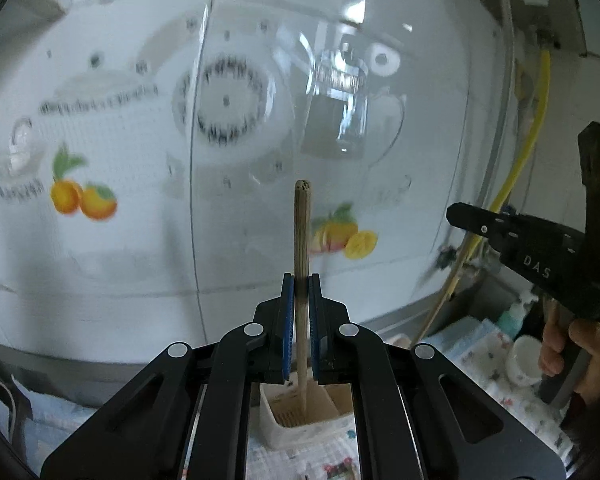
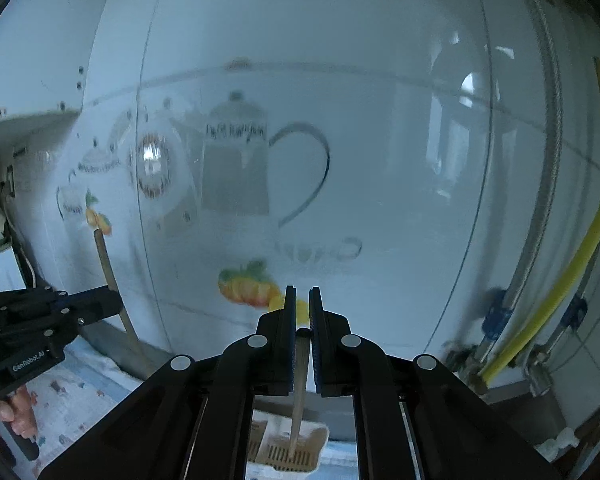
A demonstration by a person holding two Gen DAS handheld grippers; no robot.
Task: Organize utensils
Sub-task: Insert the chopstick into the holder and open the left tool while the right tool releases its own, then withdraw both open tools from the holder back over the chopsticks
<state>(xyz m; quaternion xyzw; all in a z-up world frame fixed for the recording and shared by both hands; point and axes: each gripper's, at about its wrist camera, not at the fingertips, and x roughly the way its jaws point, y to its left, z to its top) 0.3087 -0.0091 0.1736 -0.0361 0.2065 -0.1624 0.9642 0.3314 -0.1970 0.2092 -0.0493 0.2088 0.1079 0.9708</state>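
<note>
Left hand-held gripper [image 1: 299, 280] clamping upright wooden chopstick [image 1: 301, 224], frayed tip

A glossy white tiled wall [image 1: 260, 60] fills most of both views, printed with grey teapots, a round plate motif [image 1: 226, 100] and orange fruit with green leaves [image 1: 83, 200]. A yellow hose [image 2: 572, 276] runs down the wall's right side beside a braided metal hose [image 2: 550, 160], both held near blue clips [image 2: 496, 312]. Along the desk's back edge, at the right, stand a white cup [image 1: 524, 360] and a teal pump bottle [image 1: 514, 312]. A pale patterned cloth [image 1: 476, 344] covers the desk there.
</note>
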